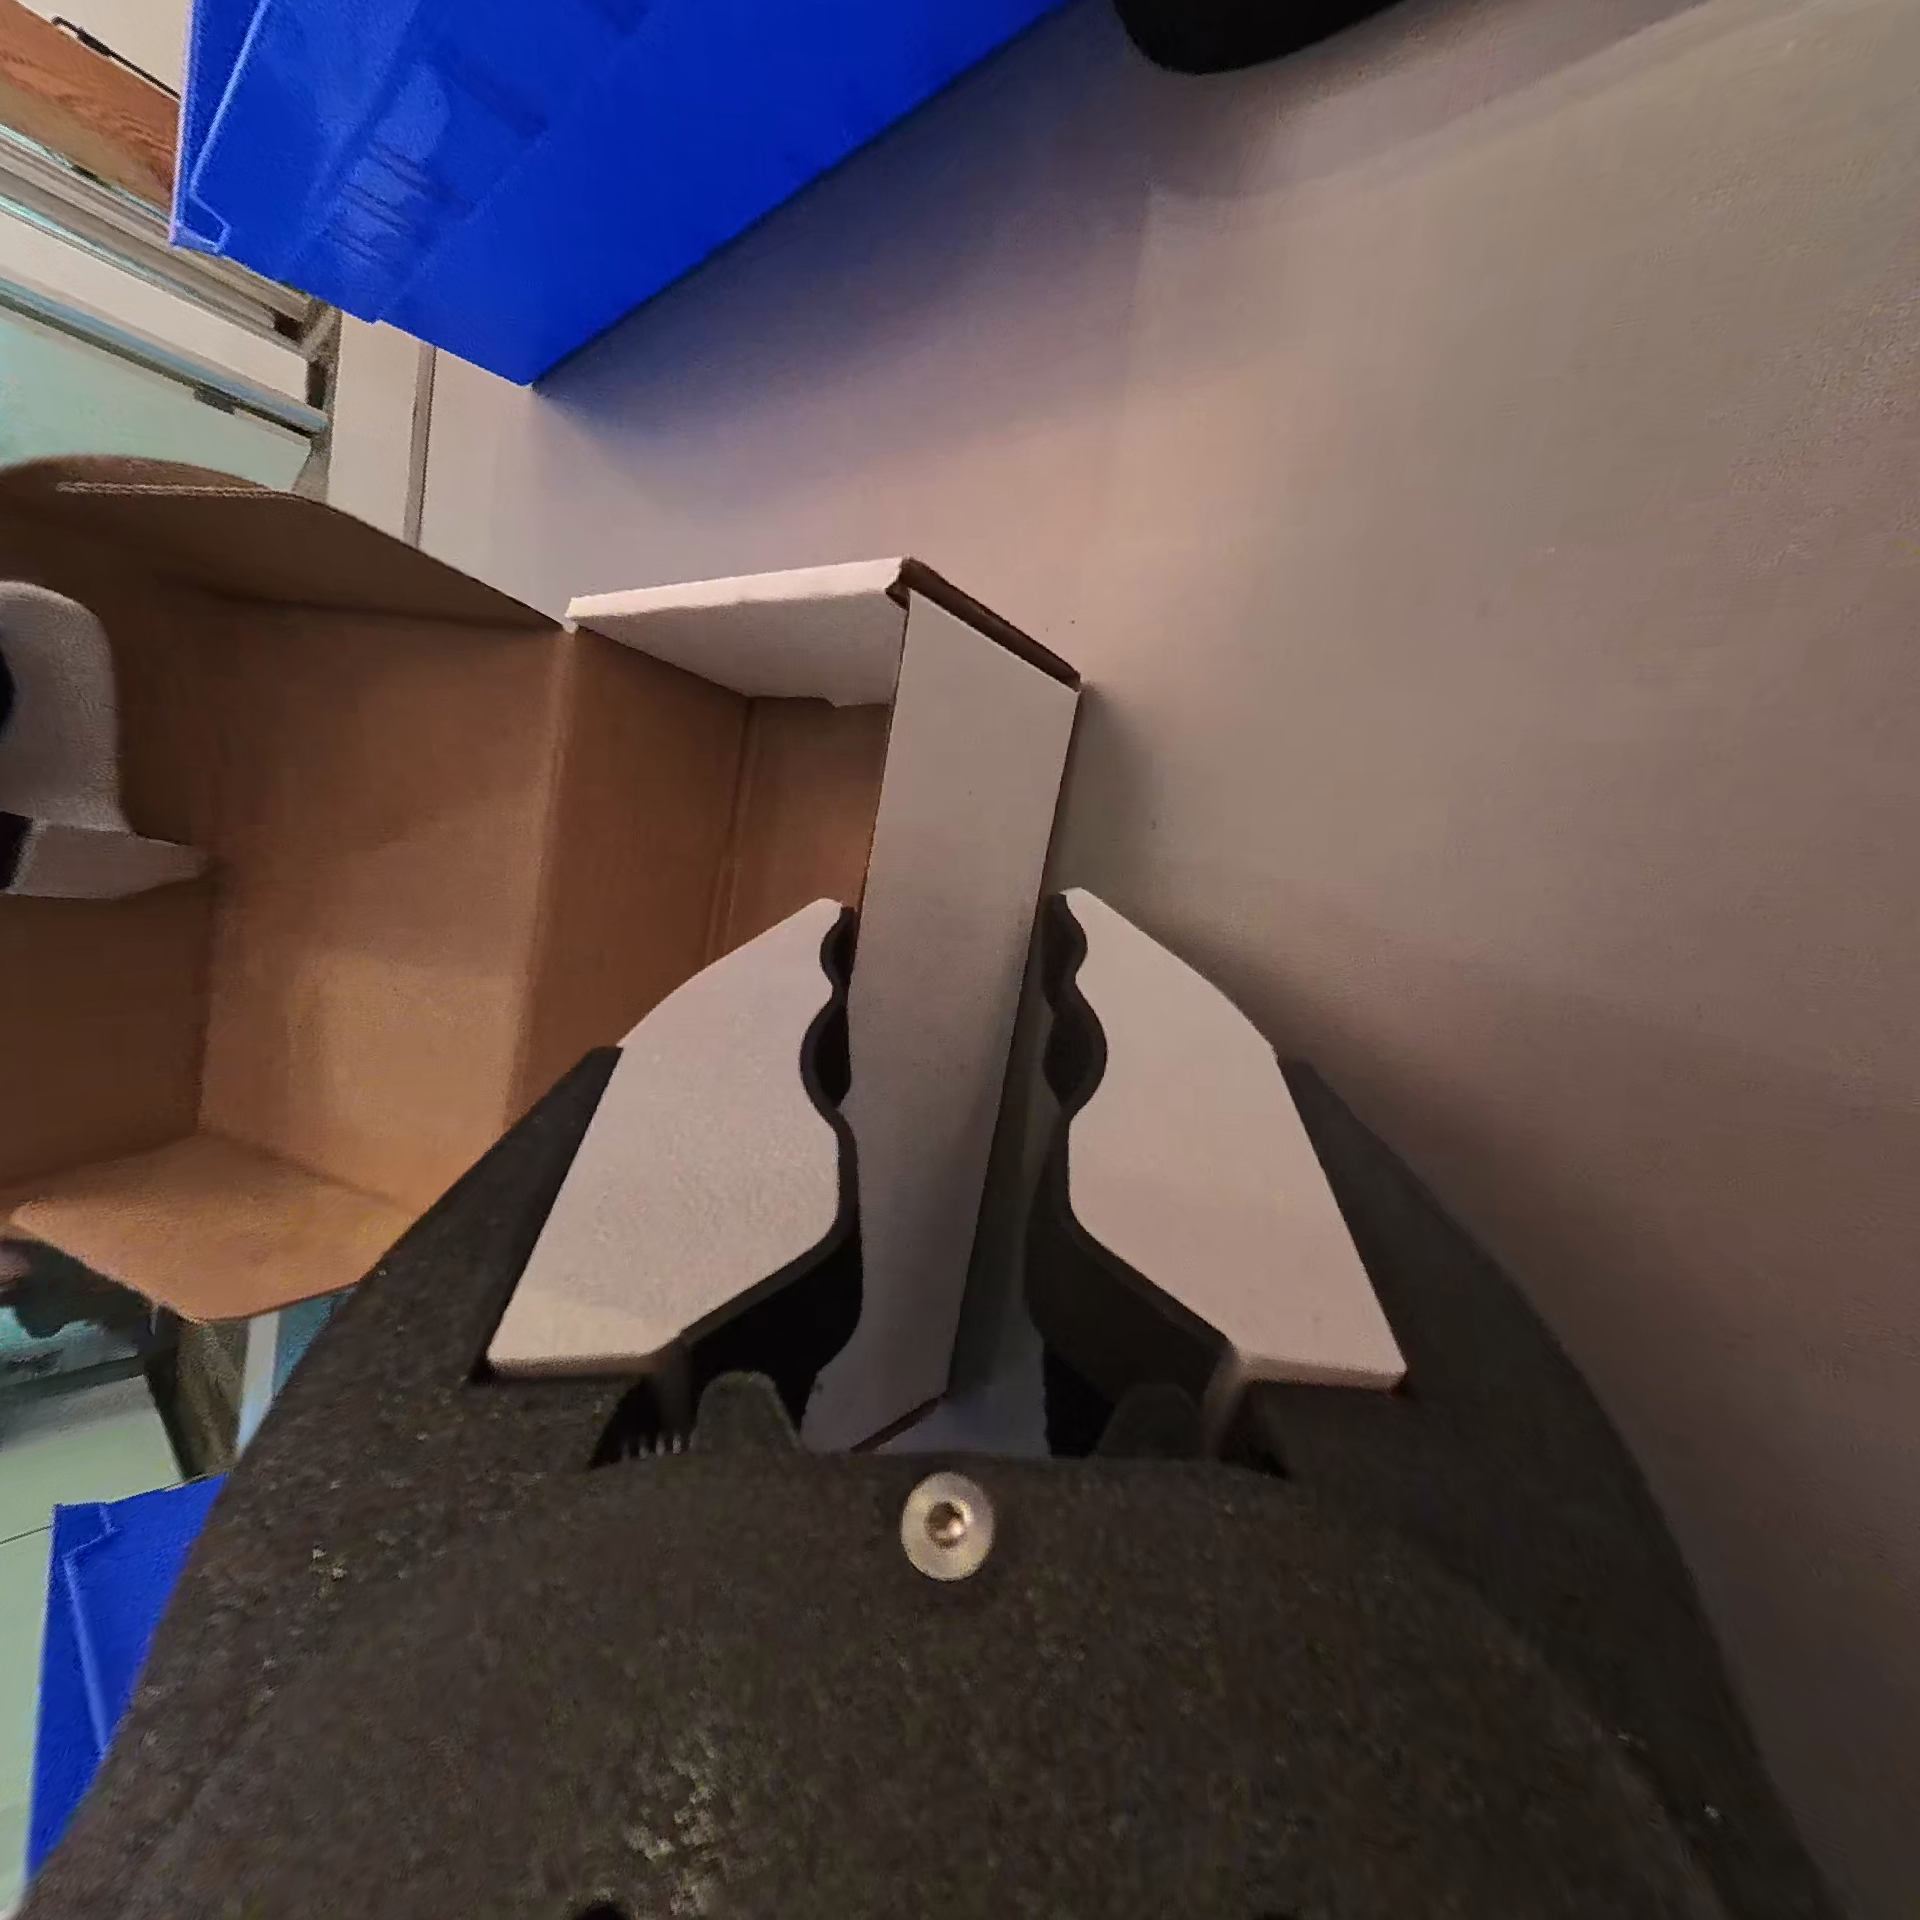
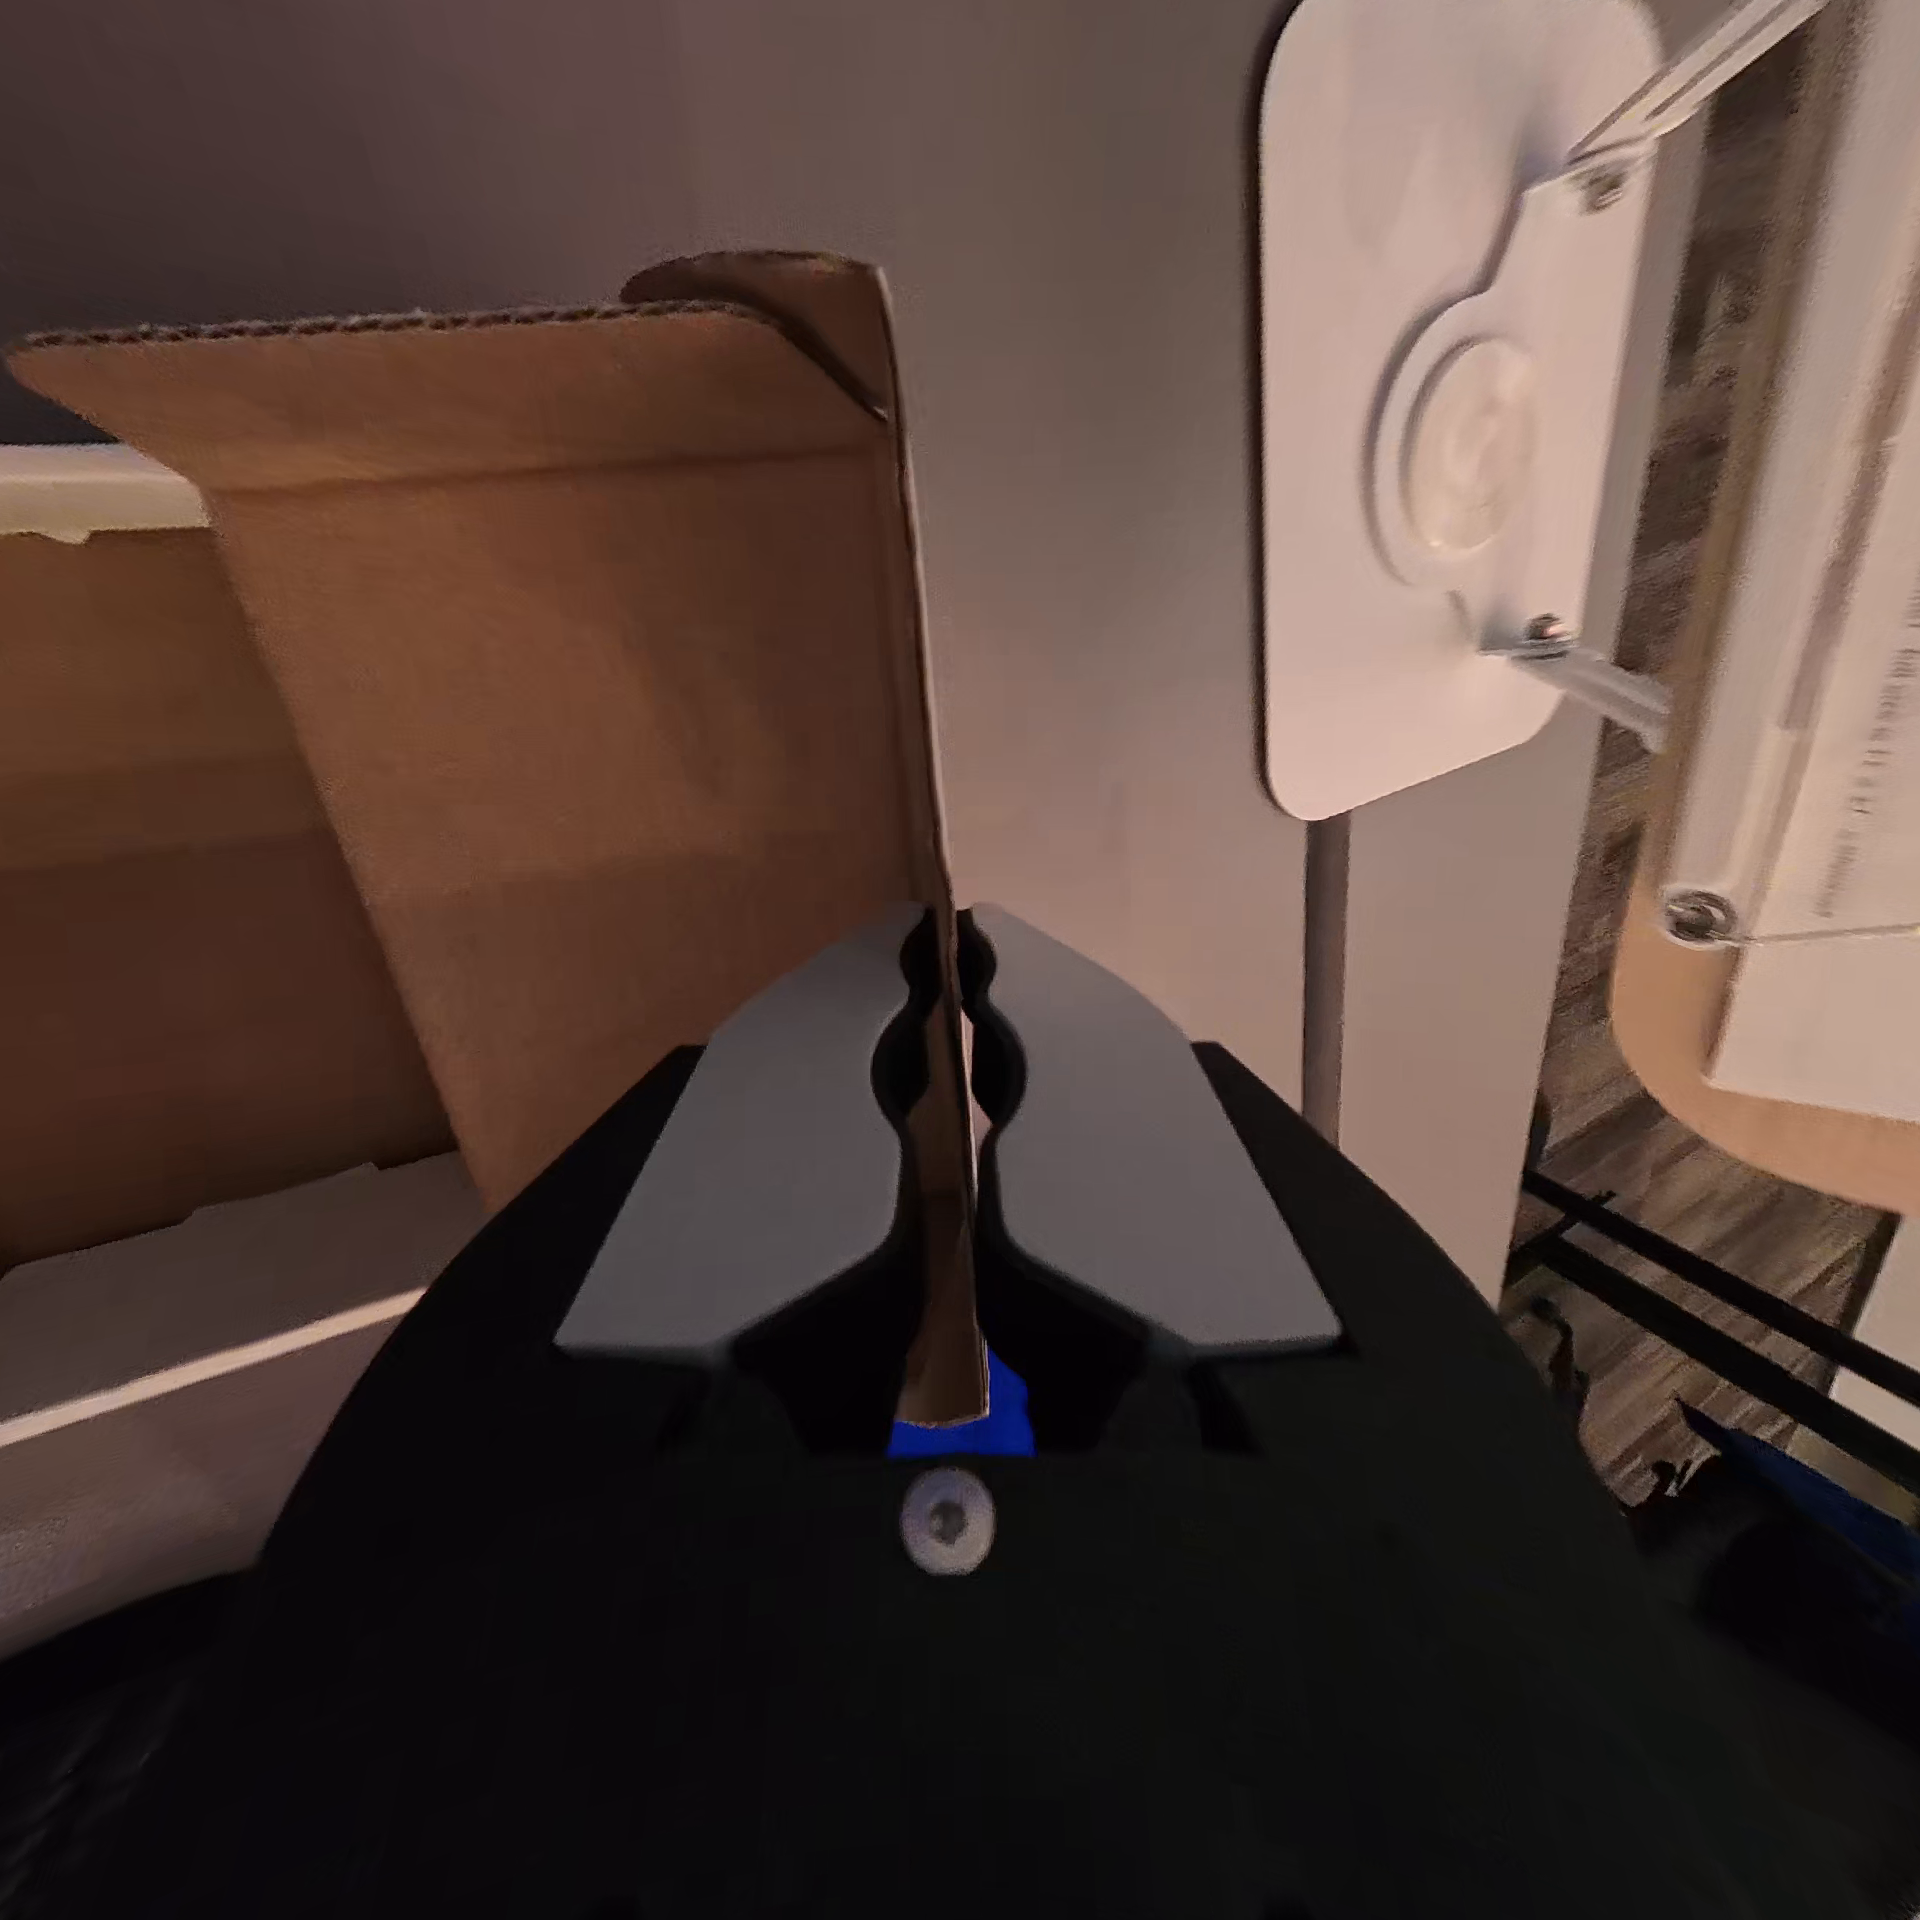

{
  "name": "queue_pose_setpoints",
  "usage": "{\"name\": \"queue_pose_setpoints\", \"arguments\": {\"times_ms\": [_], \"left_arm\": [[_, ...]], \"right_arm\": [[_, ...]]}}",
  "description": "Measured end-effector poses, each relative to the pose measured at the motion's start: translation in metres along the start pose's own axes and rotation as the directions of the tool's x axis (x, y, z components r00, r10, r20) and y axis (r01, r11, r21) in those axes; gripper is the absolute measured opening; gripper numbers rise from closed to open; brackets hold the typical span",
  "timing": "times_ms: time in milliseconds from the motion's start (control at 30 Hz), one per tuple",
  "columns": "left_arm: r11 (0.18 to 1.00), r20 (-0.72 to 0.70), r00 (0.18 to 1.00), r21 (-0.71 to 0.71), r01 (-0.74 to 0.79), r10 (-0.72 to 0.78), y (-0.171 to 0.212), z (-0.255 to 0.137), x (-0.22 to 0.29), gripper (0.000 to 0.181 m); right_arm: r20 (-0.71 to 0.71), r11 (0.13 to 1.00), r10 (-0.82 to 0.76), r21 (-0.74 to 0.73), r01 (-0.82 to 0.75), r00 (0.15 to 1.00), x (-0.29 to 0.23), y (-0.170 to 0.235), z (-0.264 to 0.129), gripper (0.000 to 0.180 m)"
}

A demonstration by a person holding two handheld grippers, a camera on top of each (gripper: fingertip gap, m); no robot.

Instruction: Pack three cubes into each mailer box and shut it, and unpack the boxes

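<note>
An open mailer box (image 1: 416,883), white outside and brown inside, lies on the pale table (image 1: 1455,727). The part of its inside that shows holds no cubes. My left gripper (image 1: 951,914) is shut on the box's white side wall (image 1: 971,810), one finger inside and one outside. My right gripper (image 2: 948,920) is shut on the edge of the raised brown lid (image 2: 582,675), at its side flap (image 2: 909,623). One pale finger of the right gripper (image 1: 62,727) also shows at the far left of the left wrist view. No cubes are in view.
A blue bin (image 1: 520,156) stands behind the box and another blue bin (image 1: 104,1662) is at the lower left. In the right wrist view, a white plate on a metal bracket (image 2: 1455,416), a grey pole (image 2: 1325,987) and a round wooden board with paper (image 2: 1766,987) stand to the right. Across from one pair of fingers to the other is roughly 20 cm. To the grey pole (image 2: 1325,987): right tips about 25 cm, left tips about 40 cm.
</note>
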State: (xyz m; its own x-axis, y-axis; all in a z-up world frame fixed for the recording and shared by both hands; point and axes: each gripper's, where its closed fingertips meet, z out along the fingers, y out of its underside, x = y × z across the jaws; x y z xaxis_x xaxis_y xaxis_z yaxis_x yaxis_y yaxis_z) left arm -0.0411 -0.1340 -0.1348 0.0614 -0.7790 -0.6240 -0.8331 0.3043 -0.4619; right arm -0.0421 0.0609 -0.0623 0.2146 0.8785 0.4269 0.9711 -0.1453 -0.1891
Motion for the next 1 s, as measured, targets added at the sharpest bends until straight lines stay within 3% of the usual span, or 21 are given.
{"name": "queue_pose_setpoints", "arguments": {"times_ms": [300,1000], "left_arm": [[1.000,0.033,0.999,-0.010,-0.025,0.025,0.000,0.002,0.000,0.036],[0.997,0.090,0.993,-0.018,-0.072,0.073,0.001,0.006,-0.004,0.038]], "right_arm": [[0.122,0.991,0.068,-0.119,-0.054,0.990,-0.012,0.007,0.047,0.005],[0.196,0.981,0.141,-0.157,-0.111,0.971,-0.026,0.012,0.078,0.017]]}}
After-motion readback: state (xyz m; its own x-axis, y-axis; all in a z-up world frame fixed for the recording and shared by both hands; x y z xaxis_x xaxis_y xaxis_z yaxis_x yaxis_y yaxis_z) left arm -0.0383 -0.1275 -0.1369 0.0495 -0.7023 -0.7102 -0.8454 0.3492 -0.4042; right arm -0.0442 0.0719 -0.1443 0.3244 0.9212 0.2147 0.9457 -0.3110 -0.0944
